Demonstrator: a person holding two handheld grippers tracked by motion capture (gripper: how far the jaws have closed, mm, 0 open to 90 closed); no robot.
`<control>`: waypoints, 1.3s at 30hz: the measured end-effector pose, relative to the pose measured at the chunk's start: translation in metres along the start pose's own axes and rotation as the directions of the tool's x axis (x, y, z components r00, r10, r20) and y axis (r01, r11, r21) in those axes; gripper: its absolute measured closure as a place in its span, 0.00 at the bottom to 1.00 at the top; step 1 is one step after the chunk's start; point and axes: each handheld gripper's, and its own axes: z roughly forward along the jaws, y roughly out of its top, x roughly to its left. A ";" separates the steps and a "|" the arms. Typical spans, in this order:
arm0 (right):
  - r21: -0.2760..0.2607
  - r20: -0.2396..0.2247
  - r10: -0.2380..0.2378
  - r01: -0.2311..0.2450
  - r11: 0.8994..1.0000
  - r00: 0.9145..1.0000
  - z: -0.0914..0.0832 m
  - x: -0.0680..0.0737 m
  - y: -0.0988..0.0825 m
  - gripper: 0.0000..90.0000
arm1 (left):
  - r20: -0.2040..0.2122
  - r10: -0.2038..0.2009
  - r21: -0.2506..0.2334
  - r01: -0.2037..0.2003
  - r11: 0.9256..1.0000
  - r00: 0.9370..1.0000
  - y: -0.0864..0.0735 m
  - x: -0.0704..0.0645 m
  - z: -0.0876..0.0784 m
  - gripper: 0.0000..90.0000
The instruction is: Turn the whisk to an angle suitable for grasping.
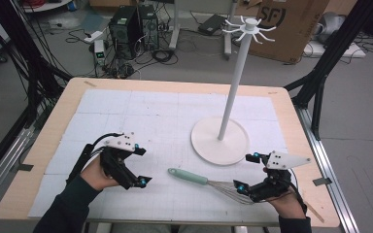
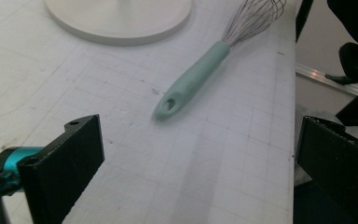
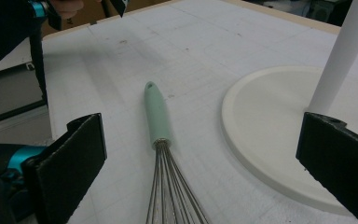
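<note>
Near counter (image 1: 43, 145) front edge: whisk (image 1: 209, 182) flat, untouched; my left gripper (image 1: 143, 166) spread, empty; right gripper (image 1: 246, 172) spread astride wires; open room between.

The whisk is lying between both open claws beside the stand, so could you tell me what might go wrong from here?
1. The whisk lies free on the table; the right claw stands open around its wire end, and closing there could bend the wires or let them slip.
2. The stand base sits close by, so a swing of the right claw could knock it.
3. The left claw is open near the handle's tip; a nudge could roll the whisk away.
</note>
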 end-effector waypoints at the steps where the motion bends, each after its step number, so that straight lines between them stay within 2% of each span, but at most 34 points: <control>1: 0.003 -0.003 -0.002 0.002 1.000 1.000 0.001 0.000 0.000 0.00 | -0.009 -0.004 -0.013 0.004 1.000 1.000 -0.003 0.000 -0.002 0.02; 5: 0.011 0.009 0.004 -0.004 1.000 1.000 0.005 0.001 0.001 0.00 | -0.025 -0.027 -0.069 0.025 0.997 0.999 -0.012 0.001 -0.011 0.02; 8: 0.028 0.014 0.004 -0.004 1.000 1.000 0.008 0.002 0.002 0.00 | -0.033 -0.033 -0.093 0.030 0.995 0.999 -0.019 0.002 -0.015 0.02; 15: 0.031 -0.002 -0.017 0.017 0.999 1.000 0.011 0.005 0.006 0.00 | -0.049 -0.062 -0.176 0.052 0.983 0.997 -0.034 0.003 -0.026 0.02; 18: 0.035 -0.009 -0.023 0.024 0.999 1.000 0.014 0.006 0.009 0.00 | -0.065 -0.055 -0.187 0.042 0.981 0.996 -0.039 0.004 -0.030 0.02; 22: 0.062 -0.014 -0.022 0.022 0.998 1.000 0.018 0.007 0.010 0.00 | -0.063 -0.047 -0.198 0.034 0.980 0.997 -0.044 0.002 -0.032 0.02; 25: 0.076 -0.008 -0.027 0.027 0.997 1.000 0.020 0.007 0.011 0.00 | -0.065 -0.036 -0.185 0.023 0.982 0.997 -0.046 0.000 -0.032 0.02; 27: 0.074 -0.008 -0.031 0.031 0.997 0.999 0.022 0.008 0.011 0.01 | -0.079 -0.029 -0.174 0.015 0.985 0.996 -0.047 -0.001 -0.033 0.02; 33: 0.061 0.016 -0.030 0.029 0.998 0.999 0.022 0.010 0.009 0.00 | -0.079 -0.024 -0.211 0.007 0.977 0.997 -0.046 -0.001 -0.038 0.02; 39: 0.041 0.025 -0.032 0.031 0.999 0.999 0.017 0.014 0.009 0.00 | -0.078 -0.005 -0.200 -0.011 0.980 0.997 -0.042 -0.005 -0.035 0.02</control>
